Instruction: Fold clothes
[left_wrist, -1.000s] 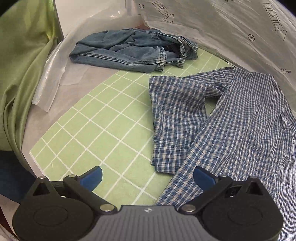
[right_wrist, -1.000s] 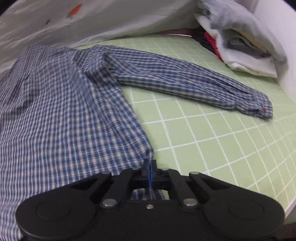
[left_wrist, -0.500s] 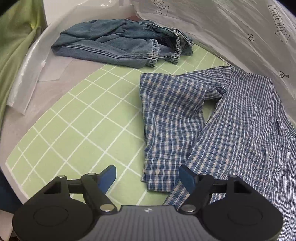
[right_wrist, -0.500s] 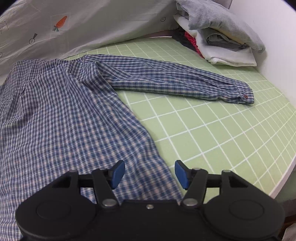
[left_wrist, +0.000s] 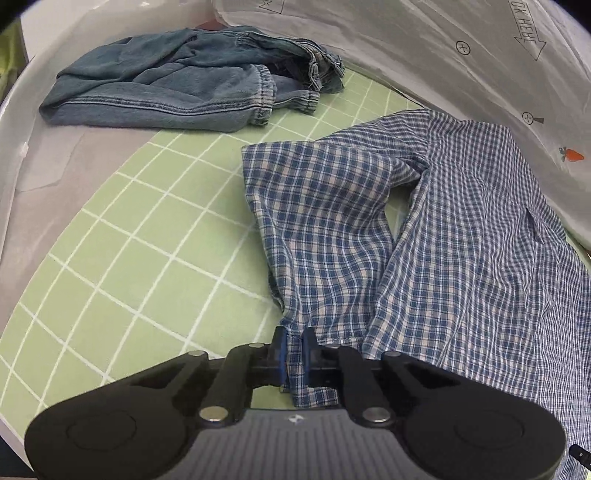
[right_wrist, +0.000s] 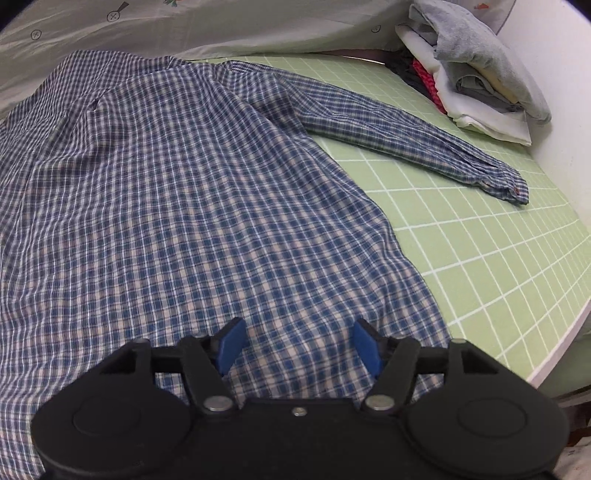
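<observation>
A blue and white checked shirt (left_wrist: 472, 258) lies spread on the green grid mat (left_wrist: 147, 251). Its left sleeve (left_wrist: 325, 229) is bent back toward me, and my left gripper (left_wrist: 293, 349) is shut on the sleeve's cuff at the near end. In the right wrist view the shirt body (right_wrist: 166, 206) fills the left and middle, with the other sleeve (right_wrist: 406, 136) stretched out flat to the right, cuff end farthest right. My right gripper (right_wrist: 299, 347) stands open just above the shirt's lower hem, its blue pads (right_wrist: 231, 345) apart with checked cloth showing beneath them.
Crumpled denim jeans (left_wrist: 184, 92) lie at the far left of the mat. A stack of folded clothes (right_wrist: 476, 70) sits at the far right against a white wall. A printed white sheet (left_wrist: 461, 62) hangs along the back. The mat's near right edge (right_wrist: 554, 354) drops off.
My left gripper moved in and shut on the sleeve cuff. My right gripper let go of the shirt edge, opened wide, and now hovers over the hem.
</observation>
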